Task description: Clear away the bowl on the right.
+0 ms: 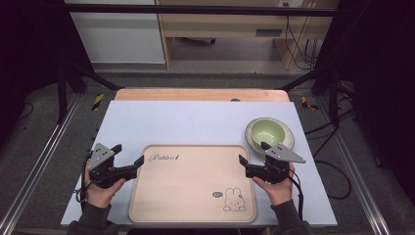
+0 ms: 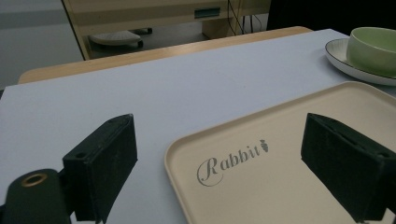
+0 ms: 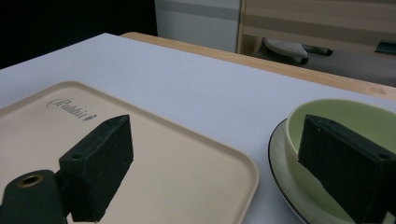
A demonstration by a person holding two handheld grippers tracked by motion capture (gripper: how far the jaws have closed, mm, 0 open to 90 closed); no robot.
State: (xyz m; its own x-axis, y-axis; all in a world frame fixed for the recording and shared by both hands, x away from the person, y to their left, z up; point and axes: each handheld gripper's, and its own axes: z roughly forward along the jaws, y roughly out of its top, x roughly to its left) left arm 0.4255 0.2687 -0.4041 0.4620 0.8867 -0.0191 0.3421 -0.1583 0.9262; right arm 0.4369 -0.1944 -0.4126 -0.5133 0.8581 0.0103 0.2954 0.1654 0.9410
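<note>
A beige tray [image 1: 193, 183] printed with "Rabbit" and a small bunny lies at the table's near middle. My left gripper [image 1: 129, 153] is open at the tray's far-left corner; in the left gripper view [image 2: 224, 158] one jaw is over the mat and the other over the tray [image 2: 289, 140]. My right gripper [image 1: 252, 152] is open at the far-right corner. In the right gripper view [image 3: 222, 163] one jaw hangs over the tray [image 3: 154, 154], the other before the green bowl [image 3: 345, 112]. Neither holds anything.
The green bowl [image 1: 268, 130] sits on a white plate [image 1: 288, 138] just beyond the tray's right corner, close to my right gripper. A pale mat [image 1: 195, 122] covers the wooden table [image 1: 200, 94]. Black frame legs stand off both far corners.
</note>
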